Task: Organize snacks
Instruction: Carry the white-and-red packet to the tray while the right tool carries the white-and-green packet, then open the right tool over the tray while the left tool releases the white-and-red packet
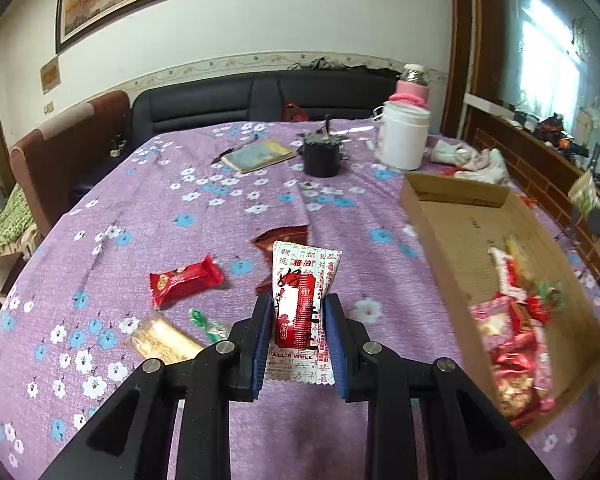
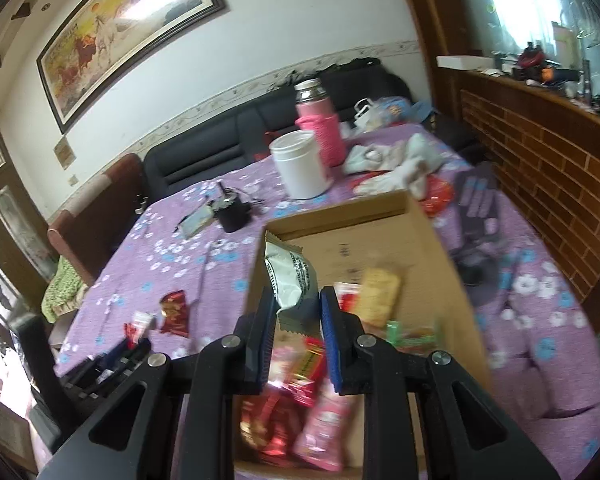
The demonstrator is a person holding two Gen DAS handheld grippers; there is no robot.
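Clamped between the blue pads of the left gripper stands a white-and-red snack packet, upright and lifted off the purple tablecloth, presumably so it can travel to the cardboard box off to that gripper's right. Ahead and left of it lie a red wrapper and a tan biscuit pack, not yet gathered. Directly over the box's pile, the right gripper pinches a grey-white packet, jaws narrowed onto it, likely about to drop it in
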